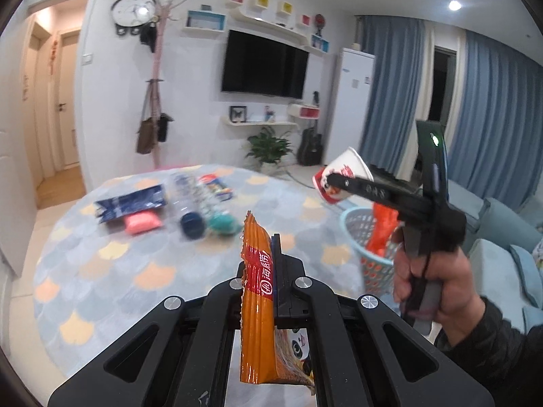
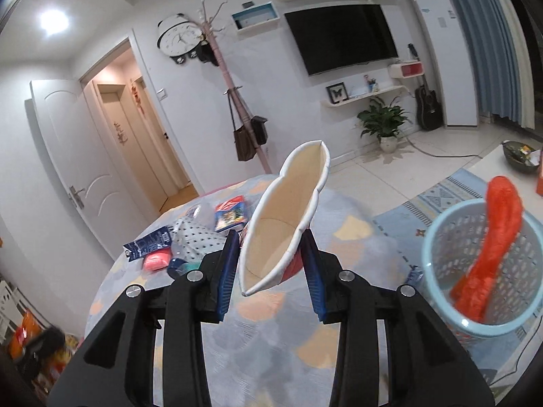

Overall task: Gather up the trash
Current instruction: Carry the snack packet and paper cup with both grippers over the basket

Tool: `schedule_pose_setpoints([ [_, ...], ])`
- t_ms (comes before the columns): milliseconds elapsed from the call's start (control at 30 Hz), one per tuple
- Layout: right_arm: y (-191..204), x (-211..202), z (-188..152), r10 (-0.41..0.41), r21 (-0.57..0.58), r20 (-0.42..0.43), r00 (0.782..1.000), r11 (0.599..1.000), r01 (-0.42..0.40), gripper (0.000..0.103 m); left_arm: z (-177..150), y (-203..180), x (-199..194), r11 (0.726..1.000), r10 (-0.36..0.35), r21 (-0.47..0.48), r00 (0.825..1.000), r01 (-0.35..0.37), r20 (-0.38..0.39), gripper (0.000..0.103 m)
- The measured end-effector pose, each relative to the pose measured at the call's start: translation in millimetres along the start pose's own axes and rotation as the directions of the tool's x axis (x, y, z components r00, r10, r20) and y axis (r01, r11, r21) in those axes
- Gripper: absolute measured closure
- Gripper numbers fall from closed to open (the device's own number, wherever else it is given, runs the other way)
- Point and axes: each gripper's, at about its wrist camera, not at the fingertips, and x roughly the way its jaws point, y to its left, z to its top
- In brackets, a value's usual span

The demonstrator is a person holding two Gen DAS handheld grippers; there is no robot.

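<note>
Left gripper (image 1: 268, 254): jaws fully closed, pinching an orange wrapper (image 1: 258, 291) across its middle.
Right gripper (image 2: 269, 257): pads pressed on a paper cup (image 2: 288, 210), squeezing it flat enough that the rim buckles into a pointed oval.
Cup, place: in the air over the right side of the round table (image 2: 264, 339), left of the basket (image 2: 437, 237) and not yet above it.
Cup, direction: long axis tilts up and away from the right gripper, open mouth far and high, base near and low between the pads.
Cup, handling: likely very light and thin-walled; it has already crumpled, so it will not spring free, but a looser hold could let it slip. The grip low on the wall near the base looks sound.
Wrapper, place: lifted over the near edge of the table, in front of the left wrist camera.
Wrapper, direction: long axis stands almost upright, torn end up, printed end hanging below the jaws.
Wrapper, handling: judged to be glossy film, soft, floppy and slick; a hold across the flat middle suits it best.
Basket: pale blue mesh, at the table's right edge, with a red bag (image 2: 492, 237) sticking out of it.
Still on the table: a dark blue pack (image 1: 132, 203), bottles (image 1: 193, 203) and other litter at the far left, blurred.
Step in hand: probably carrying both pieces right toward the basket.
</note>
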Motion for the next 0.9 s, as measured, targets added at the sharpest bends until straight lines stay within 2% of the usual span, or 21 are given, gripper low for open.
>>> schedule_pose_setpoints([
  [167,-27,-18,-2,-0.047,0.009,0.034,0.998,0.999,0.047,0.069,19,-22,30,0.999,-0.042,0.019,0.999,0.042,-0.013,0.103],
  [333,-56,-31,-7,-0.111,0.002,0.059,0.992,0.994,0.111,0.069,29,-45,65,0.999,-0.018,0.034,0.998,0.02,-0.064,0.103],
  [633,-98,-47,-12,-0.171,0.027,0.074,0.982,0.985,0.17,0.069,35,-80,108,0.997,-0.054,0.057,0.993,0.06,-0.104,0.103],
  [900,-139,-60,-7,-0.241,0.072,0.103,0.965,0.969,0.235,0.069,48,-114,143,0.991,-0.103,0.074,0.988,0.112,-0.118,0.103],
])
